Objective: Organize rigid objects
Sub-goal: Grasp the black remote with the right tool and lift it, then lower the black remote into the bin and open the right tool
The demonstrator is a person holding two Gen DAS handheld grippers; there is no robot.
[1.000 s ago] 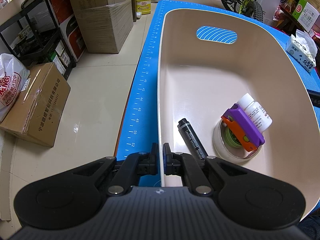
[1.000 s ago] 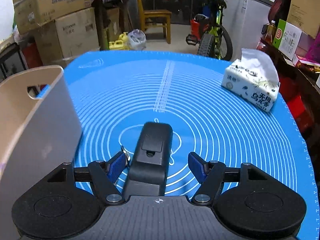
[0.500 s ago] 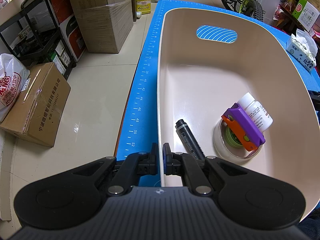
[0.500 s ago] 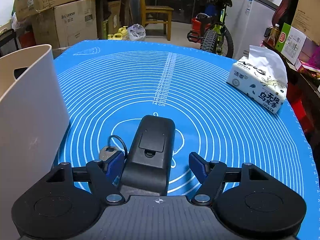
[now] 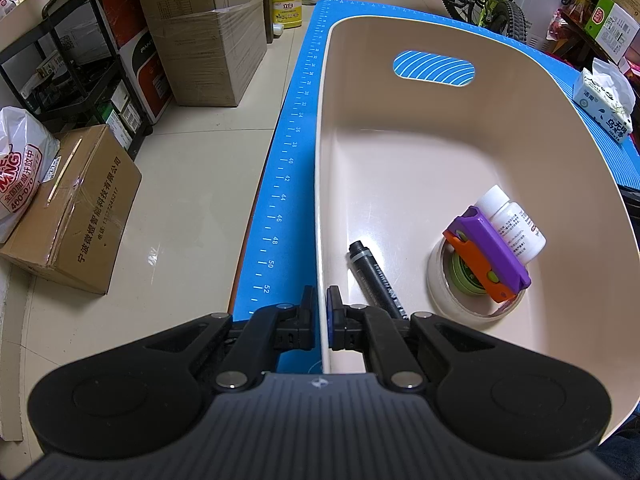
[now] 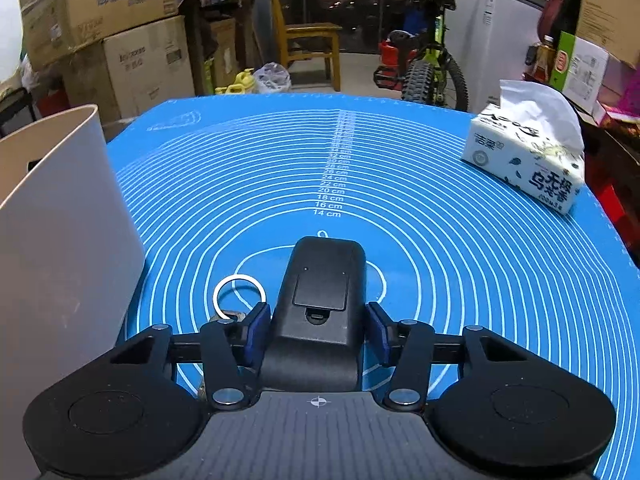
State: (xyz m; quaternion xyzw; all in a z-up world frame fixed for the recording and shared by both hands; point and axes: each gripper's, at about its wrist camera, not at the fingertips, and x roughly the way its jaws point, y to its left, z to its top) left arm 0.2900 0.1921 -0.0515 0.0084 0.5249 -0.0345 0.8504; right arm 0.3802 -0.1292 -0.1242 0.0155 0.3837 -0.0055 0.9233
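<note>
My left gripper (image 5: 319, 312) is shut on the near left rim of a beige plastic bin (image 5: 400, 152). In the bin lie a black marker (image 5: 374, 278), a white pill bottle (image 5: 510, 224), a purple and orange folding tool (image 5: 486, 254) and a tape roll (image 5: 452, 284) under it. My right gripper (image 6: 318, 330) has closed its blue pads against the sides of a black box-shaped device (image 6: 320, 304) on the blue mat (image 6: 400, 200). A key ring (image 6: 239, 294) with a key lies just left of the left pad. The bin's wall (image 6: 60, 240) stands to the left.
A tissue pack (image 6: 528, 164) sits at the mat's far right. The table's left edge (image 5: 276, 200) drops to a tiled floor with cardboard boxes (image 5: 72, 208) and a black shelf rack. A bicycle and a chair stand beyond the table.
My right gripper's fingers have closed from wide apart onto the black device. The view has lifted a little. The left gripper and the bin have not moved.
</note>
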